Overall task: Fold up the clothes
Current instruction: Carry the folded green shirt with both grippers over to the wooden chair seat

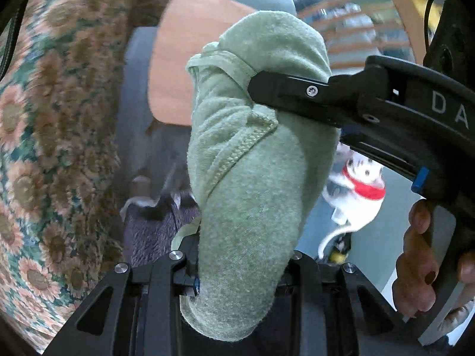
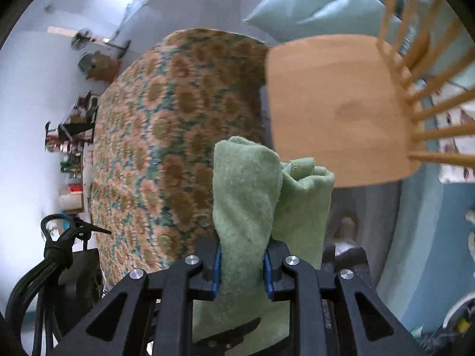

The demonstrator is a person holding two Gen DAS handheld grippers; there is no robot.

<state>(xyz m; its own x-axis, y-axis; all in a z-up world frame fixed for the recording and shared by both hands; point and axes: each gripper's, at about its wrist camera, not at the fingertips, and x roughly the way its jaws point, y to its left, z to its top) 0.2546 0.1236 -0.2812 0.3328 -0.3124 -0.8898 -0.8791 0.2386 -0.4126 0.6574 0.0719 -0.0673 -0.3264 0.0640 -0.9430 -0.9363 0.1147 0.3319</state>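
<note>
Both grippers were clamped on one bunched green fleece garment (image 1: 252, 154), held up in the air above a sunflower-print tablecloth (image 1: 56, 136) and a wooden chair seat (image 2: 335, 103). Left gripper (image 1: 237, 270) had its jaws closed on the lower end of the cloth, fabric filling the gap between the pads and hanging out below. In the left wrist view the right gripper (image 1: 261, 86) came in from the right side, its black finger pressed into the upper fold near a stitched hem; a hand (image 1: 424, 264) wrapped its handle at lower right. From the right wrist view the right gripper (image 2: 242, 267) was gripping the garment (image 2: 252, 195) between blue pads (image 2: 216, 270), cloth rising up in two rolled lobes. Light blue pillow (image 2: 311, 3) sat beyond the table, chair spindles (image 2: 427, 103) at right. A white soft toy with a red collar (image 1: 360, 181) showed blurred behind the garment. Background streaked with motion blur
</note>
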